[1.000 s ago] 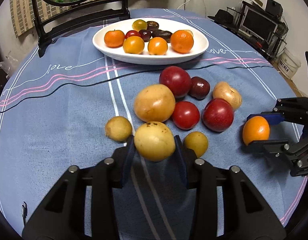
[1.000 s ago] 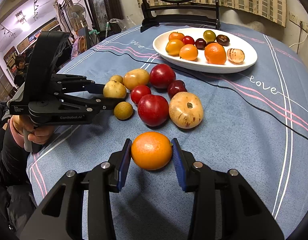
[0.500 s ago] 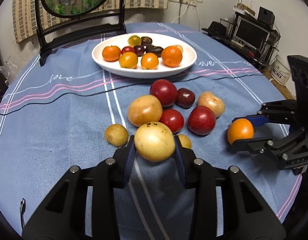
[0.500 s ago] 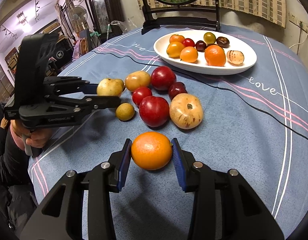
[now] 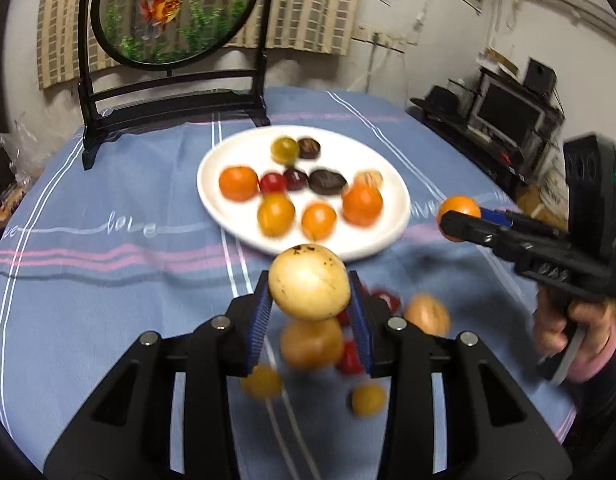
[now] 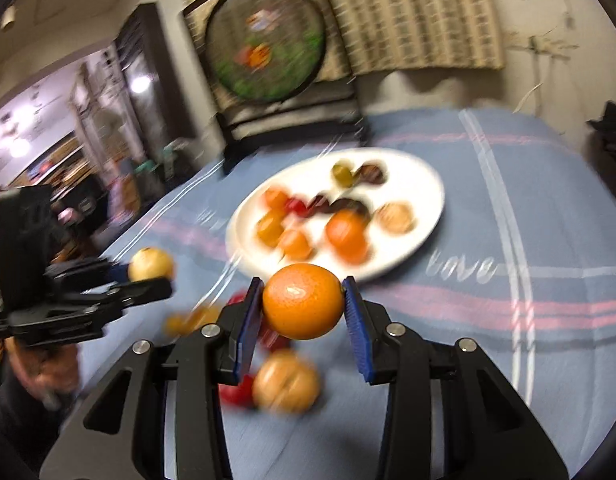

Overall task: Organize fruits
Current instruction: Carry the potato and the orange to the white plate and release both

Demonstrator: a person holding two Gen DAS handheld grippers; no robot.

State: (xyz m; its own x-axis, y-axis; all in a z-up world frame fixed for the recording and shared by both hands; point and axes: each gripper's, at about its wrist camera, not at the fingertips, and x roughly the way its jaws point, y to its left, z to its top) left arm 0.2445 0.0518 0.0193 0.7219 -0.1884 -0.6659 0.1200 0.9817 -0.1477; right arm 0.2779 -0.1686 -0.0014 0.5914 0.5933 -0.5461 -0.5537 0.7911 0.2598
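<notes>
The left hand-held gripper (image 5: 309, 302) was clamped on a round pale-yellow fruit with brown specks (image 5: 309, 282), its blue pads pressed against the fruit's two sides, and it carried the fruit in the air above the table. The right hand-held gripper (image 6: 304, 308) was likewise closed on a round glossy orange citrus fruit (image 6: 303, 301), held clear of the cloth between its blue pads. In the left wrist view the right hand-held gripper sat at about three o'clock, its orange fruit just past the plate's right rim, with a person's hand (image 5: 575, 328) wrapped on its grip. In the right wrist view the left hand-held gripper showed at nine o'clock with the yellow fruit at its tip.

At twelve o'clock from each held fruit lay a white oval ceramic plate (image 5: 228, 216), bearing several orange, red, dark and greenish small fruits. Below the left hand-held gripper, toward six o'clock, loose fruits were blurred on the table: a tan round one (image 5: 311, 343), red ones, a peach-coloured one (image 5: 427, 315) and two small yellow ones (image 5: 367, 399). The table wore a blue cloth with pink and white stripes (image 5: 108, 280). Beyond the plate, at eleven o'clock, stood a round goldfish panel in a black wooden stand (image 5: 172, 12).
</notes>
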